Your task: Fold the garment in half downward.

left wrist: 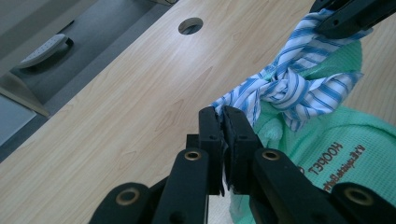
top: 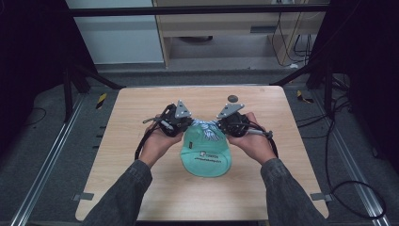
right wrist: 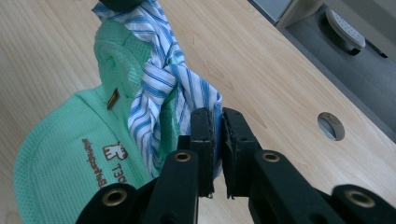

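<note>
A mint-green waffle-weave pouch (top: 206, 157) with printed lettering lies at the middle of the bench (top: 141, 188), its neck toward the far edge. A blue-and-white striped cloth tie (left wrist: 289, 88) is knotted at that neck. The left gripper (left wrist: 223, 122) is clamped on one tail of the tie; the right gripper (right wrist: 215, 122) is clamped on the other tail. Judgement: both fabrics are light, soft and limp, not fragile; the thin tails could slip, so hold is best taken near the knot.
</note>
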